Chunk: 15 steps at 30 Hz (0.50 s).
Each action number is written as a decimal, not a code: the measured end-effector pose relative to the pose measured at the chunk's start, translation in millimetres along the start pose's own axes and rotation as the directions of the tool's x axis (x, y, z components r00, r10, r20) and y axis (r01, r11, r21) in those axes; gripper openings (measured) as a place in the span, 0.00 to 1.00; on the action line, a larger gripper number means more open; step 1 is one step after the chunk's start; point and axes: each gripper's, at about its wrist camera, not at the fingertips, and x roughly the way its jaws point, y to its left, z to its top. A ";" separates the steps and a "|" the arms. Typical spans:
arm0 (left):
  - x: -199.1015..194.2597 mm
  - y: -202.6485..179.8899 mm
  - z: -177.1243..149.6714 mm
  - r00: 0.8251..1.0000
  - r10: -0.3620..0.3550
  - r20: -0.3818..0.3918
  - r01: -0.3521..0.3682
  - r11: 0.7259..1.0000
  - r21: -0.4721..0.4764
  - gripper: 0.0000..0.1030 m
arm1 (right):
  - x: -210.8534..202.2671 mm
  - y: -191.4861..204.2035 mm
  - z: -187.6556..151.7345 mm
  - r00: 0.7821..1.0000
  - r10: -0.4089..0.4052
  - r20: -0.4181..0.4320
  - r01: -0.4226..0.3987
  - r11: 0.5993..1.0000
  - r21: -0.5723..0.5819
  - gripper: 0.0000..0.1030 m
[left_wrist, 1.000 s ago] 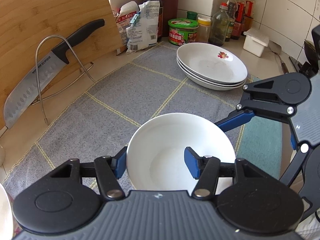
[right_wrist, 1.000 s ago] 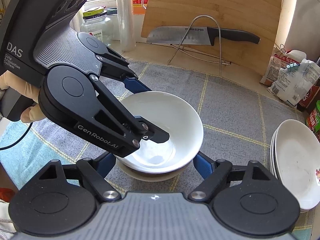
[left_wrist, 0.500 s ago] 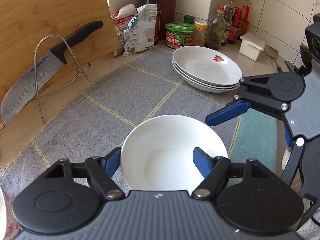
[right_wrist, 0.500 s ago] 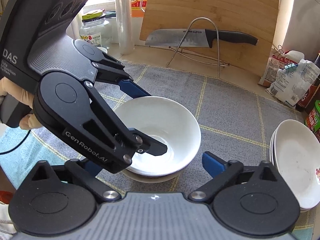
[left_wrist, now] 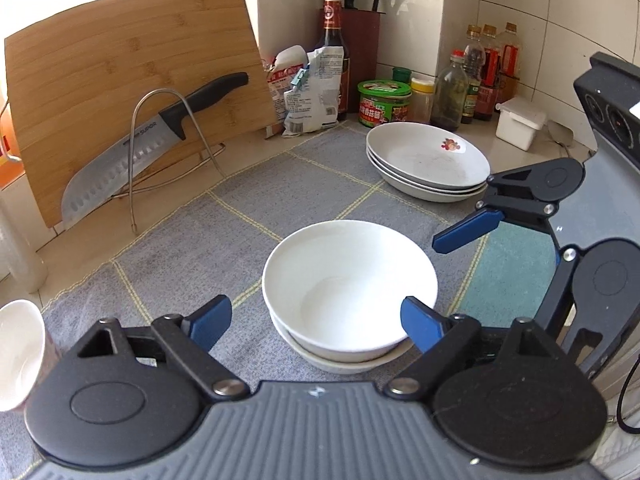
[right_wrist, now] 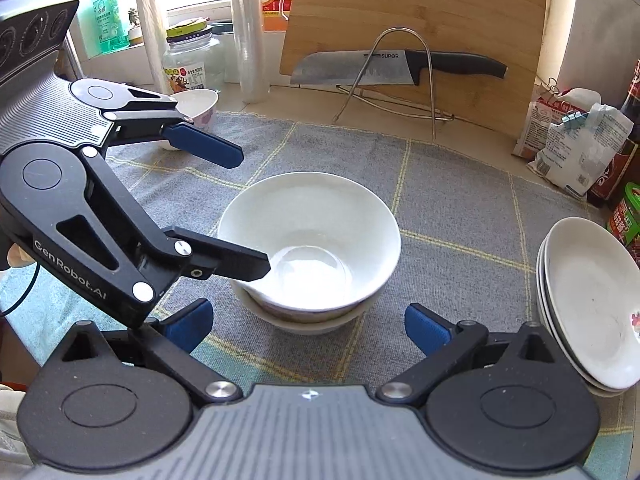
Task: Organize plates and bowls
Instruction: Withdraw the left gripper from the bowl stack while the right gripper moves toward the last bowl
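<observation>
Left gripper [left_wrist: 316,316] let go of top bowl [left_wrist: 348,284], jaws opening. Bowl sits in second bowl [left_wrist: 340,364]. Right gripper [right_wrist: 308,322] wide open, holding nothing.

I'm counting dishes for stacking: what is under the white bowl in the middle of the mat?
The white bowl sits nested in another bowl; only that one's rim shows, the rest is covered.

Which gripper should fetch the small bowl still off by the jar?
Left. The small bowl sits just behind the left gripper, whose jaws are opening with nothing gripped. The right gripper faces the stacked bowls, farther away.
</observation>
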 end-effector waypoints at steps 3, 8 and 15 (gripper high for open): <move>-6.3 6.0 -5.6 1.000 0.015 0.014 -0.015 0.998 -0.062 0.88 | -2.6 1.7 -0.5 1.000 0.000 0.002 0.000 1.000 0.003 1.00; -24.1 11.9 -17.4 0.993 0.103 0.060 -0.094 0.987 -0.128 0.92 | -6.5 6.5 4.0 1.000 0.001 0.010 -0.001 1.000 0.002 1.00; -33.9 35.7 -48.5 0.966 0.256 0.030 -0.238 0.930 -0.280 0.95 | -4.8 18.0 21.2 1.000 0.003 0.019 -0.002 0.999 -0.051 1.00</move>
